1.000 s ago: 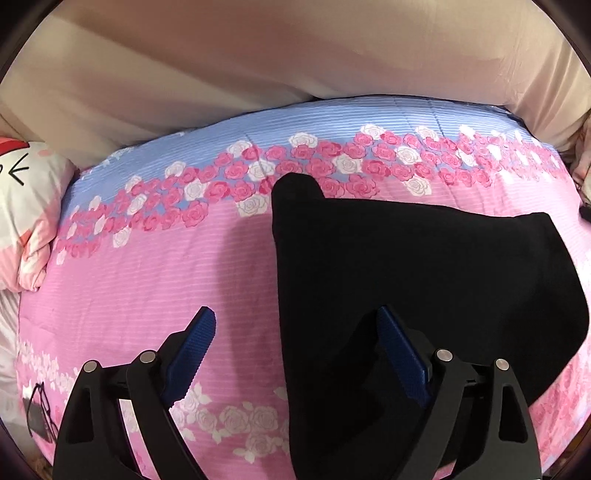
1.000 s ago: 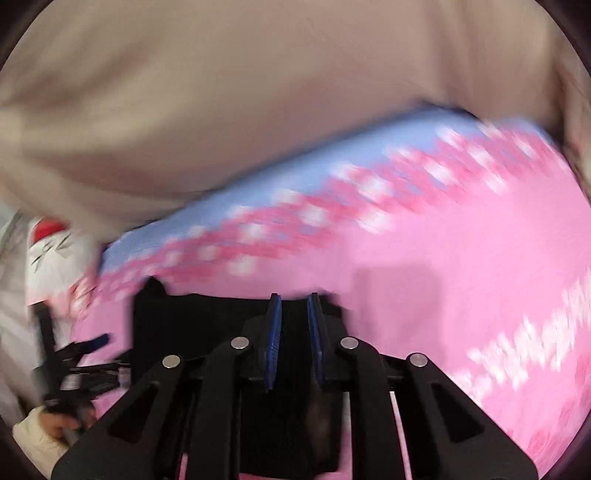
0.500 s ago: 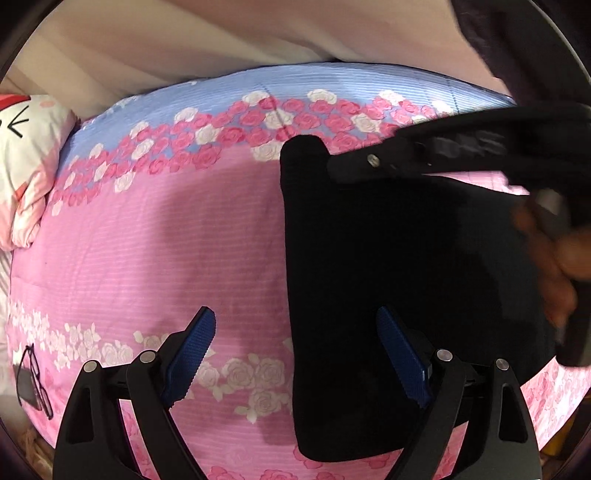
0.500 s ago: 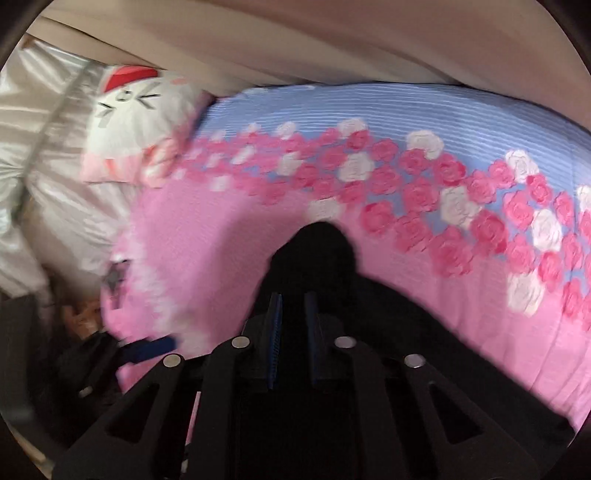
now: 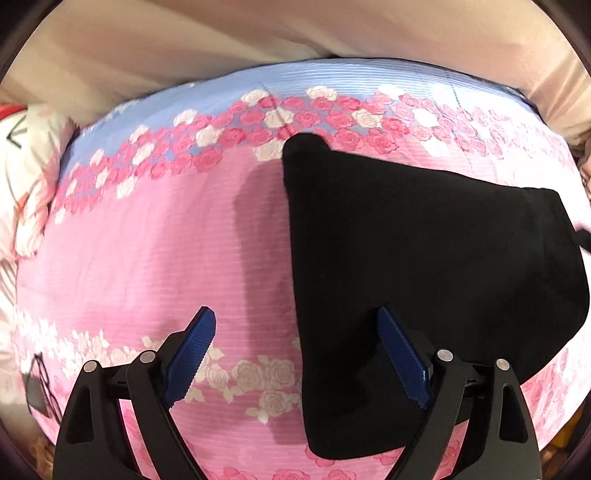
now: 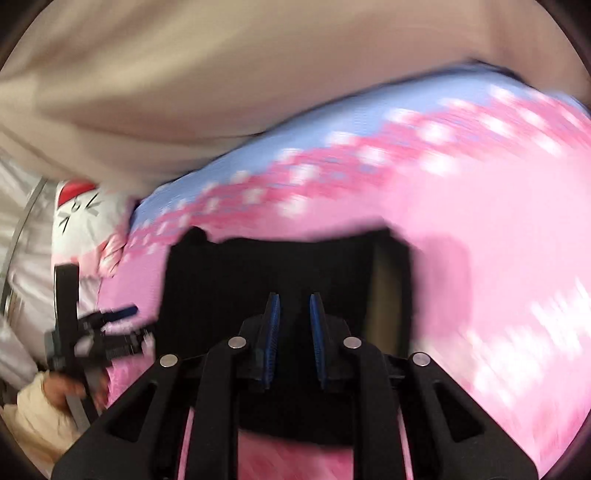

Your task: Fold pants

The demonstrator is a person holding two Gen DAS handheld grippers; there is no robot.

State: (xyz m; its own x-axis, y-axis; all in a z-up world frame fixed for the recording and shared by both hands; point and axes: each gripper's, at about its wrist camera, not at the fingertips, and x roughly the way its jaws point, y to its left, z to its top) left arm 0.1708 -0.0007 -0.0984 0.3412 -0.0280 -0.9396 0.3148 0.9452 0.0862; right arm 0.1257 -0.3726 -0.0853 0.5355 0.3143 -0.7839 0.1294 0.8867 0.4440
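Note:
The black pants (image 5: 424, 251) lie folded into a compact flat shape on the pink floral bedspread (image 5: 166, 240). My left gripper (image 5: 295, 332) is open and empty, hovering above the pants' left edge, one finger over the pink cover and one over the black cloth. In the blurred right wrist view the pants (image 6: 280, 269) lie ahead. My right gripper (image 6: 293, 314) hangs above them with its blue pads (image 6: 273, 332) a narrow gap apart and nothing between them. The left gripper (image 6: 110, 328) shows at the left, held by a hand.
A beige curtain or wall (image 5: 258, 33) stands behind the bed. A white cartoon-cat pillow (image 5: 26, 177) lies at the bed's left end; it also shows in the right wrist view (image 6: 81, 210). A pair of glasses (image 5: 40, 391) lies on the cover's lower left.
The right gripper, which reached across to the pants' far left corner half a second ago, has swung back to the right and left the left view. The left gripper has barely moved.

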